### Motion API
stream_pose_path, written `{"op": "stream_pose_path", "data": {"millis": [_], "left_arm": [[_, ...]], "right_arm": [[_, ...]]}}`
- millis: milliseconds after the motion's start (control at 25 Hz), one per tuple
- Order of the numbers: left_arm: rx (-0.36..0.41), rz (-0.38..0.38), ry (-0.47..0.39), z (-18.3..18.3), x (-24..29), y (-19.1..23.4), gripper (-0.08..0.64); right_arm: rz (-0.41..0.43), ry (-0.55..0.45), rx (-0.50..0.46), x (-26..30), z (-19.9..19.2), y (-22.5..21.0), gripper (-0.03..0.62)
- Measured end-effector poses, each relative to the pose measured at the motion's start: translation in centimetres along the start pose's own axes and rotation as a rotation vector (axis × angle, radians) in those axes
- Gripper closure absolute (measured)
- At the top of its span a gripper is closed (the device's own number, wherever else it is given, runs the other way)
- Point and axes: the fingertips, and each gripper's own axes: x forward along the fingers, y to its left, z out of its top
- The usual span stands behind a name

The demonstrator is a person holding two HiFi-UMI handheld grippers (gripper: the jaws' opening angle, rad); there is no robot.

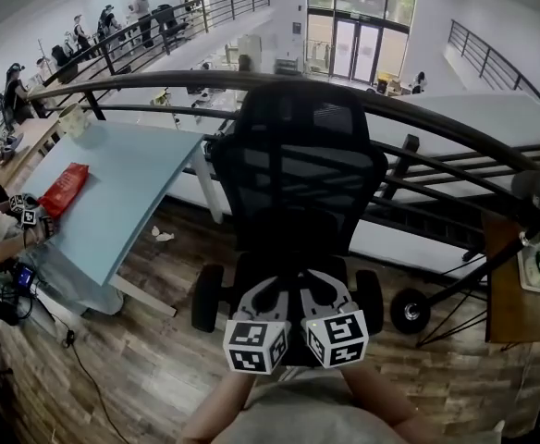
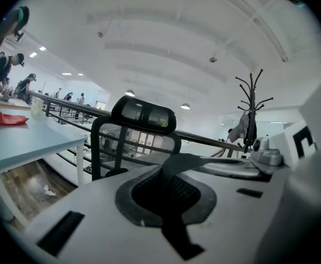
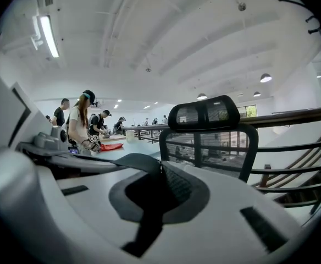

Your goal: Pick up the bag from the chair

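1. Pressing together, the jaws of the left gripper (image 2: 165,172) are meeting along a single seam, dark ribbed pads (image 2: 177,188) face to face. Nothing is making itself out between them. The right gripper (image 3: 159,172) is showing the same closed pair.
2. A dark band (image 2: 204,159) is running off each pair of tips toward the other gripper. Whether it is part of the grippers or something else cannot be told.
3. In the head view both grippers are sitting side by side and pointing at the chair (image 1: 298,169). Their marker cubes (image 1: 254,345) are lying just beside each other and covering most of the seat.
4. The bag is not showing clearly in any view. The seat is lying hidden under the grippers, black against black, so the bag's heading and long axis cannot be told.
5. The chair's mesh back is standing upright beyond the jaws, facing the person, with the headrest (image 2: 144,114) on top. An armrest (image 1: 207,310) is flanking each gripper.
6. A curved railing (image 1: 436,118) is passing right behind the chair. A pale blue table (image 1: 131,188) is standing to its left, carrying a red packet (image 1: 64,189). Crumpled paper (image 1: 162,235) is lying on the wooden floor (image 1: 159,340) near the table's leg.
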Motion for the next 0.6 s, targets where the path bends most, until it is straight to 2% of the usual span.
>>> {"op": "stream_pose_path", "data": {"millis": [320,600], "left_arm": [[0.030,-0.043,-0.019,-0.5,-3.9,-2.3,0.551],[0.026,-0.058,-0.023,-0.9,-7.9,-4.4,0.552]], "right_arm": [[-0.034,-0.015,0.007,-4.3,-0.3,2.3,0.591],[-0.030,-0.017,0.009,-8.0,-0.1,4.5,0.591]]}}
